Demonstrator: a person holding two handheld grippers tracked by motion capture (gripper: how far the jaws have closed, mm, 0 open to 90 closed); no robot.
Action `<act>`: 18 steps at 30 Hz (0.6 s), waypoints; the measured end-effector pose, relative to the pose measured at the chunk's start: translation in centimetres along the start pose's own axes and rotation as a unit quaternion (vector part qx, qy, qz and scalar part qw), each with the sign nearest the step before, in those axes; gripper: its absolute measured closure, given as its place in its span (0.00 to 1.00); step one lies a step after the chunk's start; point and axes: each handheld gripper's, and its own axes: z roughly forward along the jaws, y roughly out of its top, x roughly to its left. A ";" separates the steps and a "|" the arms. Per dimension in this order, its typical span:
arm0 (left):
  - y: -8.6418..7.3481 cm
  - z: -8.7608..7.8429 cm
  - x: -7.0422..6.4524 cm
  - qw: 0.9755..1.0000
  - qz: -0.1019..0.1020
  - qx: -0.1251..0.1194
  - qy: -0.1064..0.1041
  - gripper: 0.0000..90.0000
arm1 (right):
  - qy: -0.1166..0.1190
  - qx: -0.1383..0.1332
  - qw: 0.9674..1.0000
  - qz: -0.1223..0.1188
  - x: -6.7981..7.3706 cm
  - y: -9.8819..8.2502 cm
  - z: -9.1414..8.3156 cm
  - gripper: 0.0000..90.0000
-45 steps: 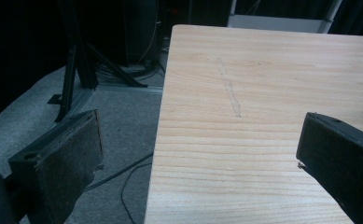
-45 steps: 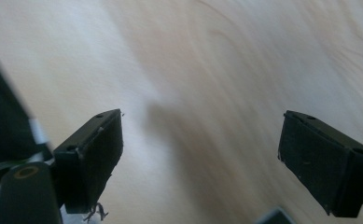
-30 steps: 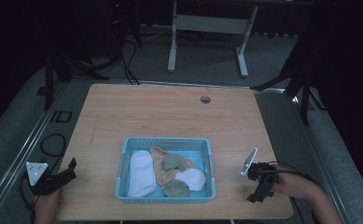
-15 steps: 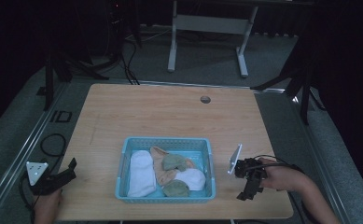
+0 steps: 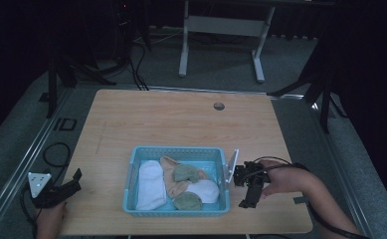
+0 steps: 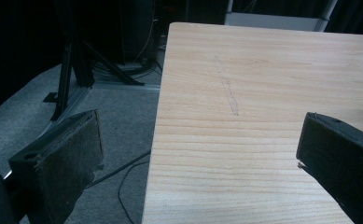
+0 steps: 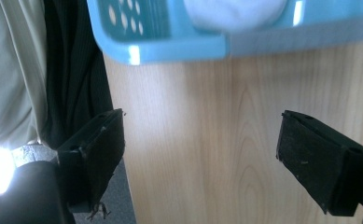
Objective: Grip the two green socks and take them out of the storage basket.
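Observation:
A light blue basket [image 5: 177, 209] stands near the table's front edge and holds a flat white sock [image 5: 149, 184], a beige sock [image 5: 170, 172], two green balled socks [image 5: 186, 173] and a white balled sock [image 5: 206, 189]. My right gripper [image 5: 242, 189] sits just right of the basket, open, with bare wood between its jaws. In the right gripper view its jaws stand wide apart [image 7: 201, 119] facing the basket's corner [image 7: 170, 46], with the white balled sock [image 7: 235, 11] behind the wall. My left gripper [image 5: 73, 182] is at the table's front left edge, open [image 6: 200, 126] and holding nothing.
The wooden table [image 5: 181, 119] has a round cable hole [image 5: 219, 106] near its far edge. Grey carpet and a loose cable [image 6: 123, 168] lie beyond the left edge. Black stands [image 5: 61, 74] and a white frame [image 5: 221, 25] sit on the floor behind.
My right gripper has moved left, from near the table's right edge to right beside the basket. The left gripper has stayed where it was.

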 end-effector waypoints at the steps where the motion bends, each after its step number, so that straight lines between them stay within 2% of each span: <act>1: 0.0 0.0 0.0 1.000 0.000 0.000 0.000 0.01 | -0.002 0.001 1.000 -0.002 0.0 0.2 -0.1 0.17; 12: 0.0 0.0 0.0 1.000 0.000 0.002 -0.002 0.01 | -0.005 -0.001 1.000 -0.021 0.0 3.0 -0.5 0.17; 18: 0.0 0.0 0.0 1.000 0.000 0.002 -0.003 0.01 | -0.020 0.008 0.999 -0.031 -0.1 5.0 -0.6 0.21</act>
